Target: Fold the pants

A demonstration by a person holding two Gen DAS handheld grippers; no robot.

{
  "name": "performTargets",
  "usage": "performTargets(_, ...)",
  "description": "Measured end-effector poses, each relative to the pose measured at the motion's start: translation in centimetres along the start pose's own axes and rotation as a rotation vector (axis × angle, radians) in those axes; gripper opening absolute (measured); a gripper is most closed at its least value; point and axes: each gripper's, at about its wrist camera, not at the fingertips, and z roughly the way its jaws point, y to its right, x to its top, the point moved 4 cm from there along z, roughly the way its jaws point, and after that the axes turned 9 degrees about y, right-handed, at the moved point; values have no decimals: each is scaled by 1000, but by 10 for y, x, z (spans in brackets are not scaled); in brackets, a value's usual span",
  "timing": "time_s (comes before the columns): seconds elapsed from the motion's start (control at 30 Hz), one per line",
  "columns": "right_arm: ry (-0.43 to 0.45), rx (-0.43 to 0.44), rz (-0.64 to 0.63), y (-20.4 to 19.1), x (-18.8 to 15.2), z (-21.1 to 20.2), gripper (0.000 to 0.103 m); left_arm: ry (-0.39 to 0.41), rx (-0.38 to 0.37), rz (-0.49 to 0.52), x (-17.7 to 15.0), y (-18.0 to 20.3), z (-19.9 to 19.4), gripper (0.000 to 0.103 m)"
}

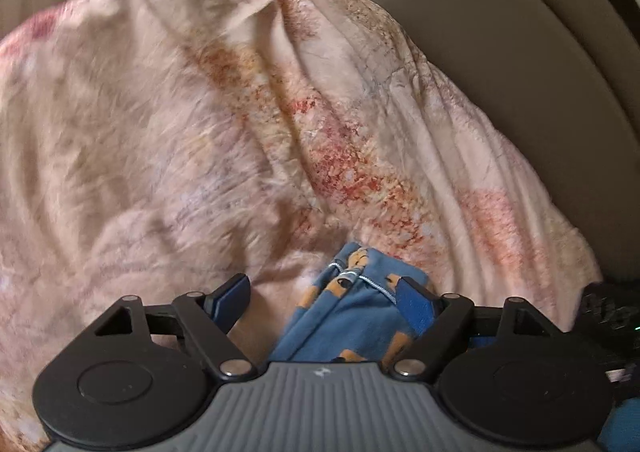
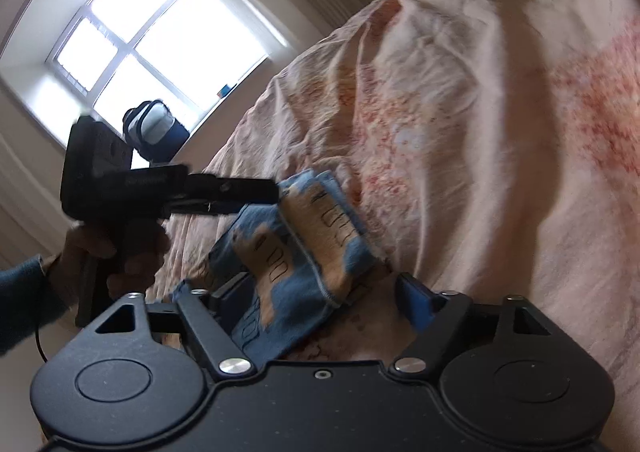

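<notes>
Pants [image 2: 304, 248]: bunched, long axis run from lower left to upper centre over blanket [image 2: 480, 131]. Left gripper [image 1: 326, 294] and right gripper [image 2: 316, 292] are both seen spread wide, pants lying loose between. Window [image 2: 132, 39] is placed upper left.

My matt black plastic left gripper [image 1: 326, 298] has shiny metal rivets; the soft blue-and-orange fleece pants [image 1: 352, 320] lie on the crinkled peach cotton bedcover [image 1: 200, 131].

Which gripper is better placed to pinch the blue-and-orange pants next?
Likely right: the right gripper is open with the blue-and-orange patterned pants between its fingers; the left gripper only meets their far edge.
</notes>
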Motion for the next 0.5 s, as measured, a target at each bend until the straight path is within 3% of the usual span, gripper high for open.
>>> performTargets(0.13, 11, -25, 45, 8, 3, 4, 49, -87, -56, -66, 2, -3, 6, 84)
performTargets(0.23, 18, -12, 126, 17, 4, 1, 41, -127, -63, -15, -3, 6, 15, 78)
performTargets(0.3, 17, -16, 138, 20, 5, 1, 37, -139, -38, 16, -6, 11, 22, 60)
performTargets(0.5, 16, -23, 132, 20, 5, 3, 29, -116, 12, 20, -11, 17, 28, 23)
